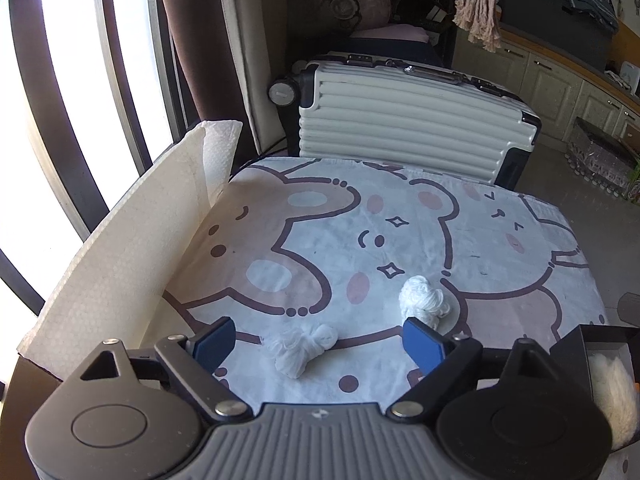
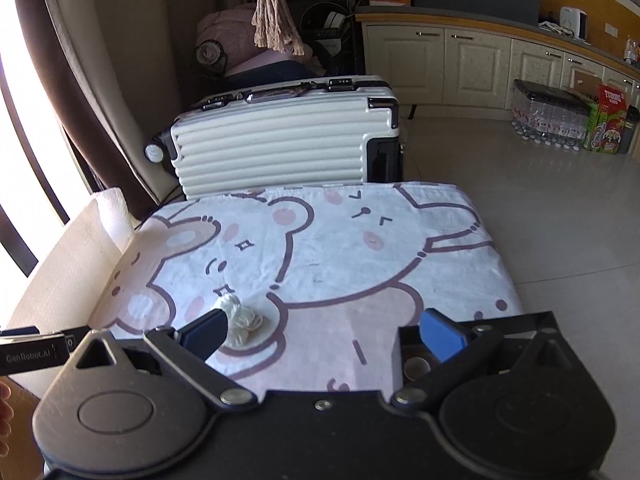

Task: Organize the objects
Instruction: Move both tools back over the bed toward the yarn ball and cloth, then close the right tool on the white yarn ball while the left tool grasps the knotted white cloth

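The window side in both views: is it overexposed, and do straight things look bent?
Left wrist view: the window is blown out to white, its bars bow strongly, and the suitcase curves. Right wrist view: the window is also white, and the cabinets arc; the cloth is evenly lit.

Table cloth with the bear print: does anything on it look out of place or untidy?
Two white bundles lie loose on the cloth: a knotted one between the open left gripper's fingers, a second bundle beyond its right finger. Nothing looks spilled or damaged.
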A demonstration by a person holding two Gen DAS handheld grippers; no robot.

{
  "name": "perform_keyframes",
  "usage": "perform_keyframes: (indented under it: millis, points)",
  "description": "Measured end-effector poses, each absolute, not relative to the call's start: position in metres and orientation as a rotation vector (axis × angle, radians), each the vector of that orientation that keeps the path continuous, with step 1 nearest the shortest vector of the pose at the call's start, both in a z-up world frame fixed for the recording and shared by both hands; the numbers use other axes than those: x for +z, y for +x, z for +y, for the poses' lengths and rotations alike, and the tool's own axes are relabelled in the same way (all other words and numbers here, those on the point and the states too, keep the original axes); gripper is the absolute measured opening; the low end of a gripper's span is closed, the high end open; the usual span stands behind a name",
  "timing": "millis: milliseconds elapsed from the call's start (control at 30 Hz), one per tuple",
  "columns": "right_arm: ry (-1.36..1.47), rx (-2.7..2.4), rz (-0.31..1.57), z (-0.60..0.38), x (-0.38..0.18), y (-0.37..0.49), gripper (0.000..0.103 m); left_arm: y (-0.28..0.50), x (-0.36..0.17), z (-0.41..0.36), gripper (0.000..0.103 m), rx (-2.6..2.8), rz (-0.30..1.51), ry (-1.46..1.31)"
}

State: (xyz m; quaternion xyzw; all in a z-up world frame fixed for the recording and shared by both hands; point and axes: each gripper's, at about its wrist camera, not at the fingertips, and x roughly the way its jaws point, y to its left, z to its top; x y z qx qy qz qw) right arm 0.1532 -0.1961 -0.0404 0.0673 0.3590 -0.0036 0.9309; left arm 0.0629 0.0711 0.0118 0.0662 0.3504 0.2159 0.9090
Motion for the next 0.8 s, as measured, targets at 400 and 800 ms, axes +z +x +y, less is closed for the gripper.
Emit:
perform_keyframes:
  millis: [400, 800]
  points:
    - [0.238, 0.084, 0.815, -0.179, -0.085, 0.217, 0.103, 0.098, -0.009, 0.114, 0.076, 0.451, 0.759, 0.138]
    - [0.462, 0.097, 0.942, -0.16, -0.146, 0.276, 0.09, 0.127, -0.035, 0.148, 0.069, 0.451, 0.812, 0.132]
